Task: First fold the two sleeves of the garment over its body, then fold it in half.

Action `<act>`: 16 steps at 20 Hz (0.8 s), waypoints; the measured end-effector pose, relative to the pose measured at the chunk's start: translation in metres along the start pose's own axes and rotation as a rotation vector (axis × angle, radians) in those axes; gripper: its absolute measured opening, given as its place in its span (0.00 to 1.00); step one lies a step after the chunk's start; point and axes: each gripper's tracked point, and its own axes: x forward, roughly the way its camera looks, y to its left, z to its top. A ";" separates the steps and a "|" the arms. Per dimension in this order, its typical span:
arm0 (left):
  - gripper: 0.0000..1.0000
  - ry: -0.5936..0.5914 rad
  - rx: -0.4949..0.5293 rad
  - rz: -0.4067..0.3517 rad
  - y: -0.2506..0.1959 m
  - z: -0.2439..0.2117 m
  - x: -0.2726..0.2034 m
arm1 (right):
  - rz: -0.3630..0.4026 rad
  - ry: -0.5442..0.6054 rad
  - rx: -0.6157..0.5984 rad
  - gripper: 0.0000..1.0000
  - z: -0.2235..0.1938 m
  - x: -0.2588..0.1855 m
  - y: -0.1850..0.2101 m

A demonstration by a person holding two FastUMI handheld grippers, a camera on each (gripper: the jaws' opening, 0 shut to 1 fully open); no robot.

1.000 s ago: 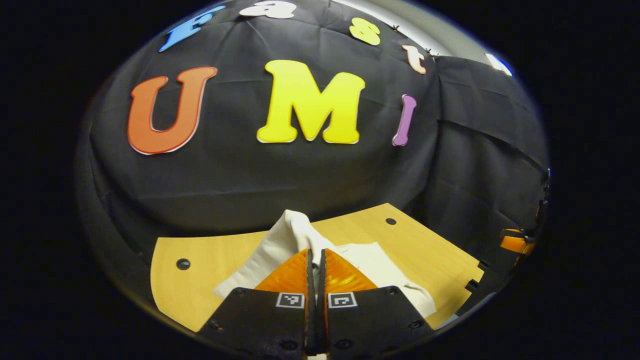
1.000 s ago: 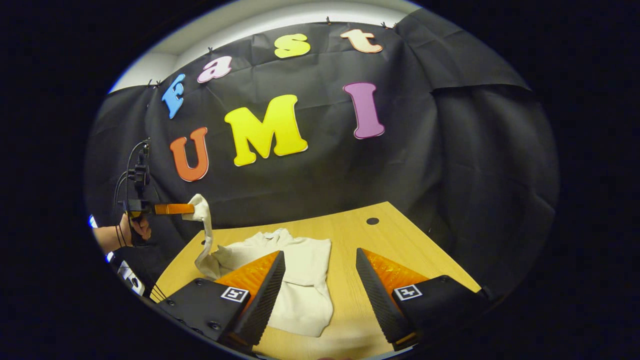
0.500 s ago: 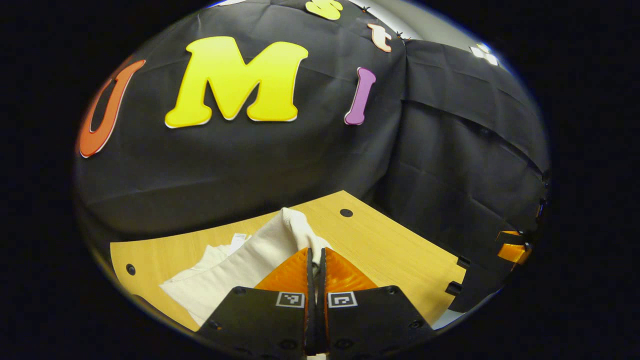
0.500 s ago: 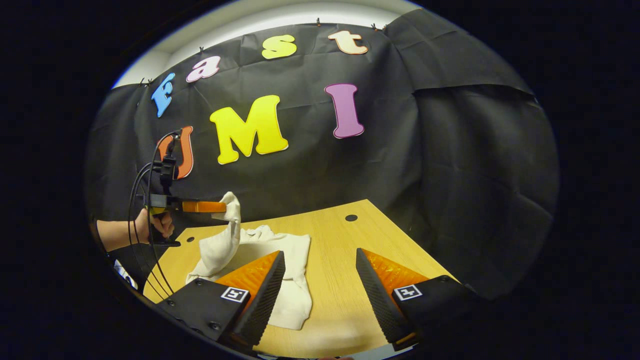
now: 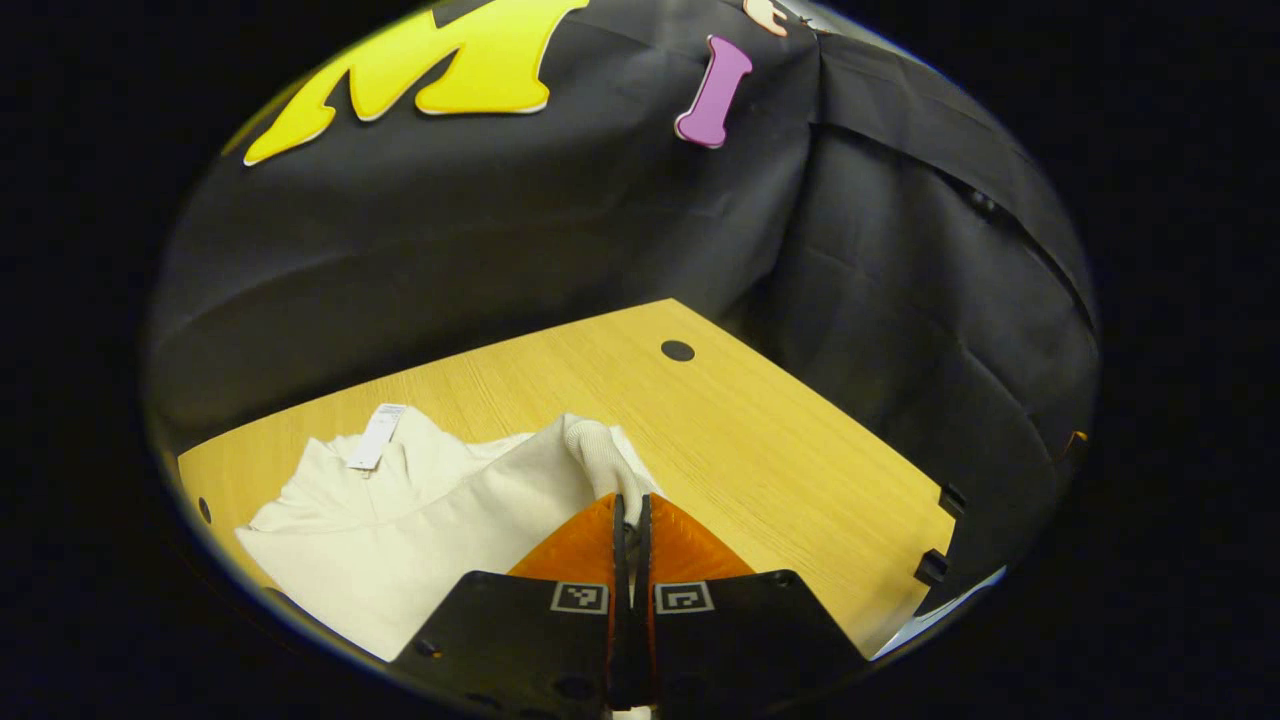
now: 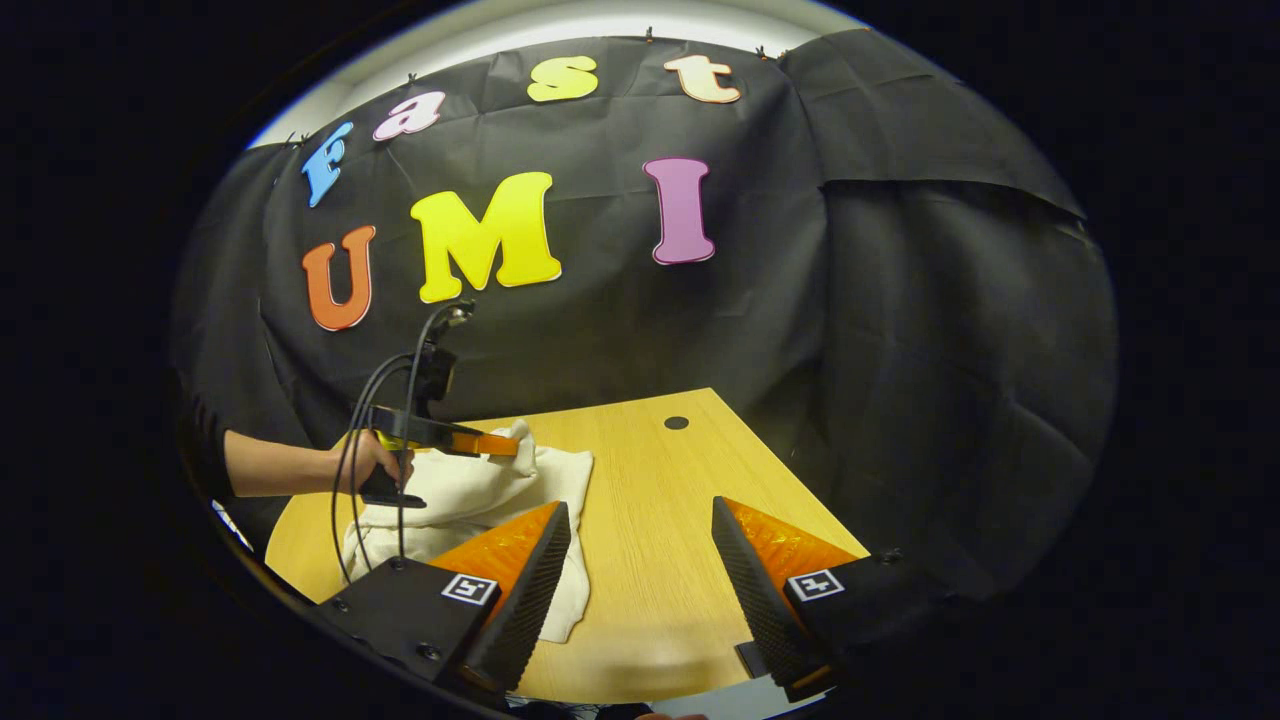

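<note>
— Garment (image 5: 400,520) lay where?
— On the table (image 5: 780,450), its sleeve (image 5: 600,465) pinched in the left gripper (image 5: 630,510) over the body.
— Right gripper (image 6: 640,545)?
— Agape, holding nothing.

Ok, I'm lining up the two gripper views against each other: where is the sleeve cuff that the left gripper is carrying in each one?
Left gripper view: the sleeve cuff sits low at centre, pinched at the left gripper.
Right gripper view: the cuff is left of centre, at the tip of that gripper, above the cream garment.
Shared landmark: the dark round hole in the wooden table.
</note>
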 end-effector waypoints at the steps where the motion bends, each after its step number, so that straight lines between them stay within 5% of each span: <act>1: 0.04 0.015 0.001 0.014 -0.001 -0.003 0.011 | -0.011 0.004 -0.005 0.89 0.000 0.001 -0.004; 6: 0.11 0.053 -0.056 0.006 -0.001 -0.030 0.041 | -0.067 0.008 0.018 0.89 0.009 0.002 -0.027; 7: 0.22 0.043 -0.077 -0.016 -0.007 -0.031 0.041 | -0.073 0.011 0.016 0.89 0.008 0.003 -0.028; 9: 0.75 0.003 -0.085 -0.006 -0.006 -0.025 0.034 | -0.069 0.020 0.017 0.89 0.007 0.005 -0.025; 16: 0.87 -0.162 -0.064 0.128 0.021 0.004 -0.035 | 0.032 -0.021 -0.043 0.89 0.021 0.017 0.027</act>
